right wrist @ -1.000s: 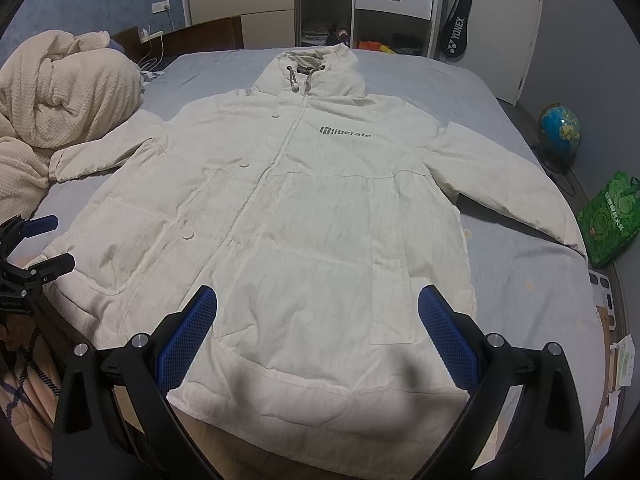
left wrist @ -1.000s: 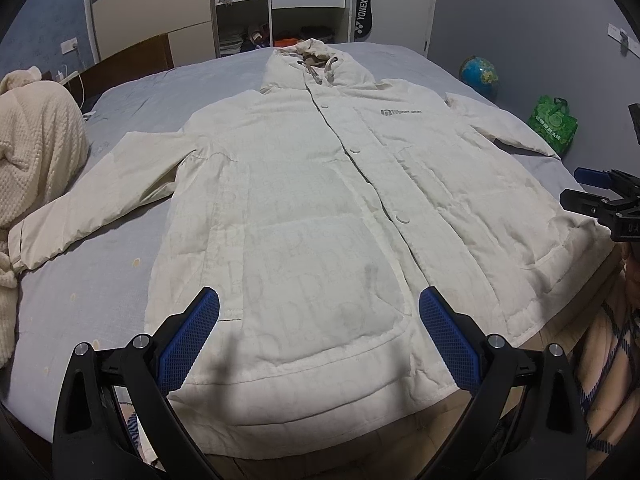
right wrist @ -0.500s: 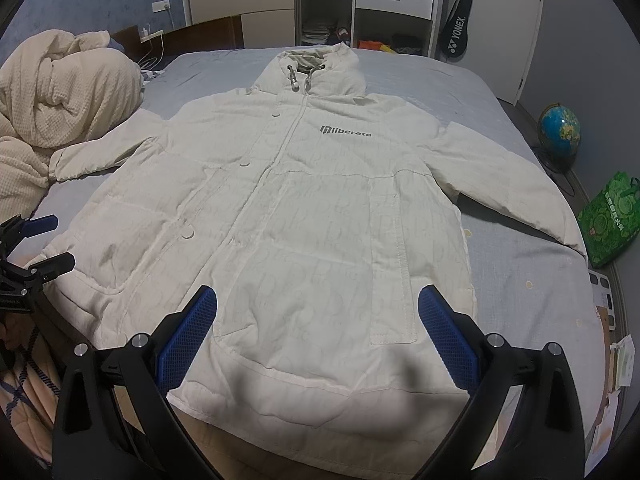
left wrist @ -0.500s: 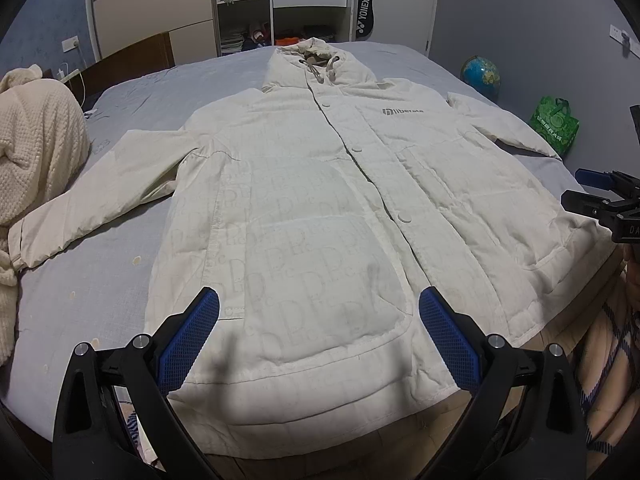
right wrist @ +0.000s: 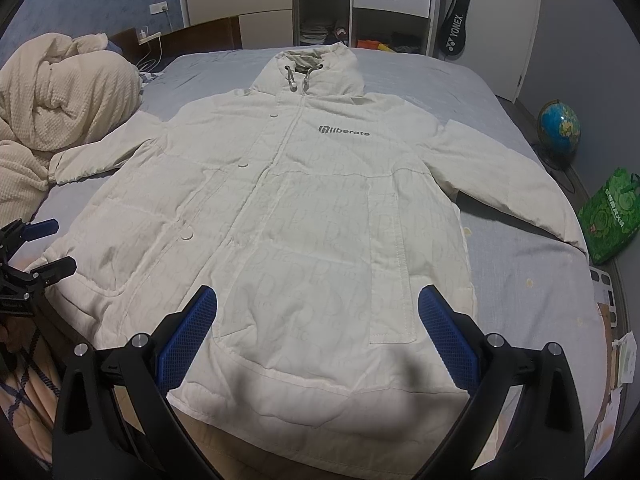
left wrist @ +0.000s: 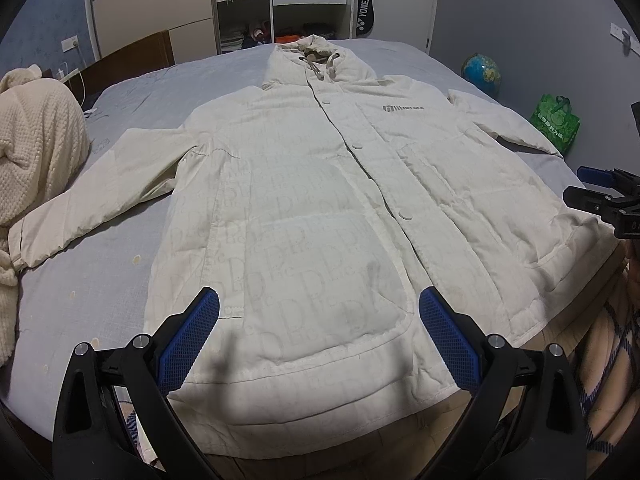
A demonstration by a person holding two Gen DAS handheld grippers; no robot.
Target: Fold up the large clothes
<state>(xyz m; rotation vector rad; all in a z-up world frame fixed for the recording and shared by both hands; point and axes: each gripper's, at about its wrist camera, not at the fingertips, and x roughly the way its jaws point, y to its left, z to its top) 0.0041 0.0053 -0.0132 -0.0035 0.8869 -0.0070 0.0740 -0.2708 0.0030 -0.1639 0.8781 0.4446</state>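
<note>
A large cream hooded coat (left wrist: 320, 200) lies flat and buttoned, front up, on the grey-blue bed, hood at the far end, sleeves spread to both sides; it also shows in the right wrist view (right wrist: 304, 216). Its hem hangs at the near bed edge. My left gripper (left wrist: 318, 320) is open, hovering above the hem on the coat's left half. My right gripper (right wrist: 318, 320) is open, above the hem on the right half. Each gripper shows at the edge of the other's view: the right one (left wrist: 596, 190) and the left one (right wrist: 38, 246).
A cream knitted blanket (right wrist: 60, 96) is piled at the bed's left side by the left sleeve. A globe (right wrist: 558, 128) and a green bag (right wrist: 610, 216) stand on the floor to the right. Wardrobe and shelves (right wrist: 360, 0) stand beyond the bed.
Both grippers have shifted very slightly; the coat has not moved and both stay open.
</note>
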